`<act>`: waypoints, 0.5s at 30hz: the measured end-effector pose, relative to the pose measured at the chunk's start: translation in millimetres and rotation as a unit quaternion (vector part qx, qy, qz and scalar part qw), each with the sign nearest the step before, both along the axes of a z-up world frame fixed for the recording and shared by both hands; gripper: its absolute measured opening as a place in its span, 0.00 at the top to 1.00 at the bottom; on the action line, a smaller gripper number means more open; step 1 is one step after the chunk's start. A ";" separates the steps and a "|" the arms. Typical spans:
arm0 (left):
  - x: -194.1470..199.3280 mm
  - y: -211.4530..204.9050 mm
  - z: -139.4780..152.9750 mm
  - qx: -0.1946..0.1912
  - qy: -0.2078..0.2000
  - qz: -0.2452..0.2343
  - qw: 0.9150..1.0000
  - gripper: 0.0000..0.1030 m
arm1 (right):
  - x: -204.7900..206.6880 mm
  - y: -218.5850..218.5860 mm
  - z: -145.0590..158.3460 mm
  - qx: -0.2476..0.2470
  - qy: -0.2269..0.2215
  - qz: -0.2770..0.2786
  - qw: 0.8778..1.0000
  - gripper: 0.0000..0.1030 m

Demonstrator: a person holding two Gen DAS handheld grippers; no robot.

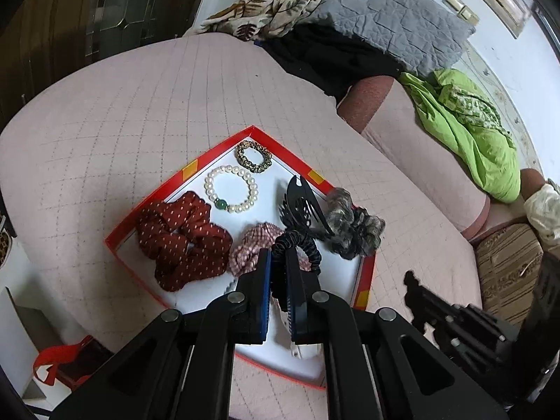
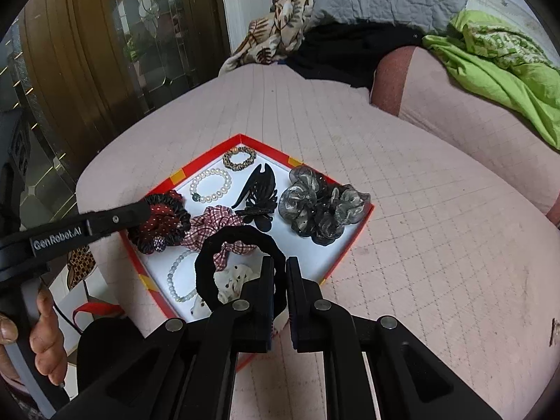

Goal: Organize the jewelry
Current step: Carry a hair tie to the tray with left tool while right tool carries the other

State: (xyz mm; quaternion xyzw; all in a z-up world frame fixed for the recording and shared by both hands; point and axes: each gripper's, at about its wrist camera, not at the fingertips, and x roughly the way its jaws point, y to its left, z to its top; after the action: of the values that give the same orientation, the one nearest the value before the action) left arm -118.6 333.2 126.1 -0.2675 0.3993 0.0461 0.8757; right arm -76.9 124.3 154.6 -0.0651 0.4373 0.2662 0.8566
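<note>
A red-rimmed box tray [image 1: 182, 175] [image 2: 350, 241] with a white floor lies on the pink quilted bed. In it are a red dotted scrunchie [image 1: 182, 241], a pearl bracelet [image 1: 231, 189] [image 2: 210, 185], a leopard band [image 1: 253, 156], a black claw clip [image 1: 304, 210] [image 2: 257, 196], a grey organza scrunchie [image 1: 353, 227] [image 2: 315, 206] and a checked scrunchie [image 2: 213, 224]. My left gripper [image 1: 278, 259] [image 2: 145, 210] is shut on a black ruffled hair tie [image 1: 301, 241], low over the tray. My right gripper [image 2: 280, 269] is shut on a black velvet hair band [image 2: 238, 234] above the tray's near corner.
A pale bead bracelet [image 2: 175, 280] and a white dotted scrunchie [image 2: 234, 280] lie at the tray's near side. A grey quilted cushion [image 1: 395, 17], green cloth [image 1: 469, 129] and leaf-print fabric [image 1: 280, 3] sit at the bed's far end. A glass door [image 2: 105, 52] stands left.
</note>
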 end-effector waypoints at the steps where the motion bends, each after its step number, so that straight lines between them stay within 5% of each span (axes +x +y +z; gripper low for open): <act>1: 5.1 1.5 -1.4 -0.002 0.002 0.000 1.000 0.93 | 2.6 1.8 -3.0 -0.001 0.002 0.000 1.000 0.92; 15: 105.6 6.8 -30.0 0.067 0.043 -0.017 0.997 0.93 | 56.9 22.1 -61.7 -0.027 0.040 -0.003 0.999 0.92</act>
State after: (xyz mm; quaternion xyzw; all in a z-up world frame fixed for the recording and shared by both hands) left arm -13.1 340.0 96.1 -0.1993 0.4372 0.0694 0.8742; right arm -20.1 146.4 92.9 -0.0762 0.4783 0.2544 0.8371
